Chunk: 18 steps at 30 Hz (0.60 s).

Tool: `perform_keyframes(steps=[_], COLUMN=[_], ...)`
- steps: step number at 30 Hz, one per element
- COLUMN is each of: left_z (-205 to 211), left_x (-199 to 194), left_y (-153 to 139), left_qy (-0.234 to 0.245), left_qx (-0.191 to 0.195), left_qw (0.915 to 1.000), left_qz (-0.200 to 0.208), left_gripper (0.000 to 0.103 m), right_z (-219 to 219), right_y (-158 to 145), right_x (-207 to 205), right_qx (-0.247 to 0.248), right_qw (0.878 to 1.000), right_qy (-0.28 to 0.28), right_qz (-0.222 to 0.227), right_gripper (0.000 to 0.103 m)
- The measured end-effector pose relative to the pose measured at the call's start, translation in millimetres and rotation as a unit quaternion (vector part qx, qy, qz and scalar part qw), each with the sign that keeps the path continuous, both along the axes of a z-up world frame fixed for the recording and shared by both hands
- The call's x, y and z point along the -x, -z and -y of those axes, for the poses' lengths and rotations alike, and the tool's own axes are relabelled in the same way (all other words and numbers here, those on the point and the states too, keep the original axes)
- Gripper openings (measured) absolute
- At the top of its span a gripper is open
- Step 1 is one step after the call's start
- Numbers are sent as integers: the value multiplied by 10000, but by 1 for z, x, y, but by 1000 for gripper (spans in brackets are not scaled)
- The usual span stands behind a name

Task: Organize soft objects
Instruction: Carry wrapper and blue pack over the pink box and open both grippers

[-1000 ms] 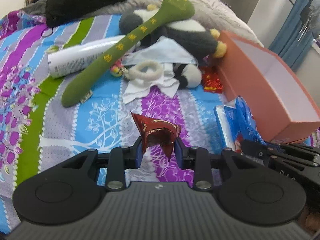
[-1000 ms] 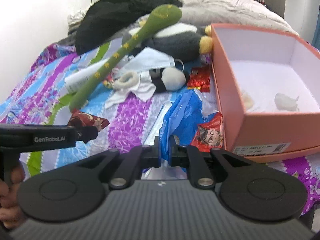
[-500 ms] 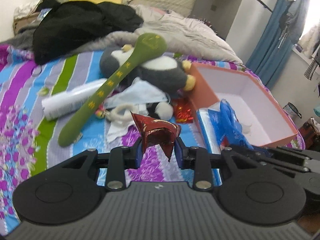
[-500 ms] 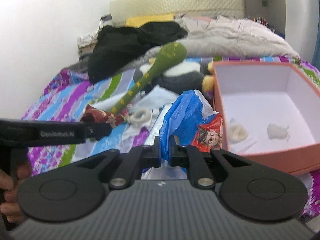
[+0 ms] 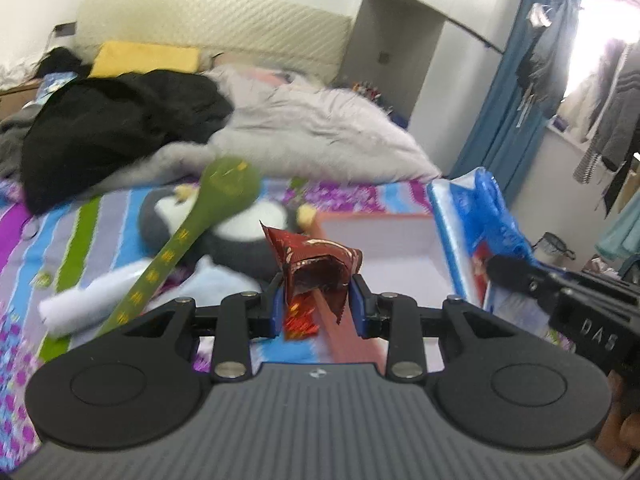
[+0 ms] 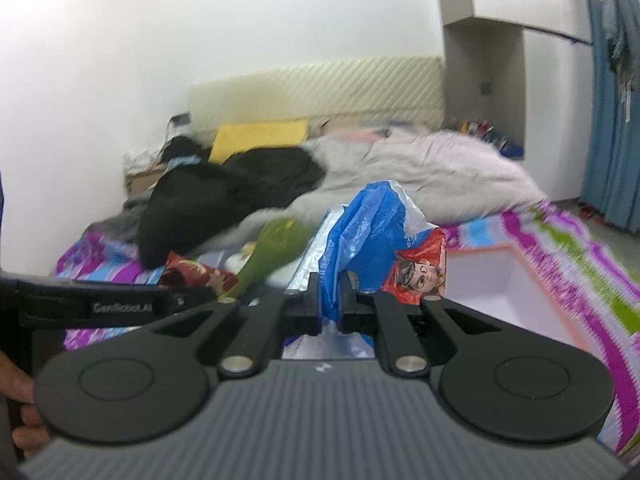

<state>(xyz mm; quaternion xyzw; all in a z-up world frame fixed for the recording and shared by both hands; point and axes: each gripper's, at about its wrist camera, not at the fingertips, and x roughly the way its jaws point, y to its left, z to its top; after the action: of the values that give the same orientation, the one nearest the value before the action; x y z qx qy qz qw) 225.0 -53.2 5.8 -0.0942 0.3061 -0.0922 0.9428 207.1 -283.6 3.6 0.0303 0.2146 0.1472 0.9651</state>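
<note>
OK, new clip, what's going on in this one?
A person is tidying clutter off a bed with two tools. The left hand-held gripper is shut on a crumpled dark red wrapper, and the right hand-held gripper is shut on a blue plastic bag. Both are held up near the open pink box. A green plush toy and penguin plush lie on the striped bedspread.

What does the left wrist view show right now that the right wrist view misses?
Only the left wrist view: the penguin plush under the green stick toy, and hanging clothes by the window. Only the right wrist view: a face printed on the blue bag. Both: each hand-held gripper shut on its load, the left on the red wrapper, the orange box, and the black clothing.
</note>
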Motion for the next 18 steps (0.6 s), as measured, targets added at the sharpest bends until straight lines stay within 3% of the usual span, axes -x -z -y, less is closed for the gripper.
perform_keyframes(steps=[9,18], left_z=[58,119], left_x=[-59,-117], left_y=[-11,36], left_qy=[584,1032], left_qx=[188,-122], left_qw=[9980,9907], left_qz=[-171,-881], left_gripper=[37,38], right_z=[45,89], right_y=[-8,40], right_x=[-47,-92], right_qx=[238,372], right_qw=[9984,9883], right_qy=[484,878], right_qz=[-196,-1191], right_gripper=[10,10])
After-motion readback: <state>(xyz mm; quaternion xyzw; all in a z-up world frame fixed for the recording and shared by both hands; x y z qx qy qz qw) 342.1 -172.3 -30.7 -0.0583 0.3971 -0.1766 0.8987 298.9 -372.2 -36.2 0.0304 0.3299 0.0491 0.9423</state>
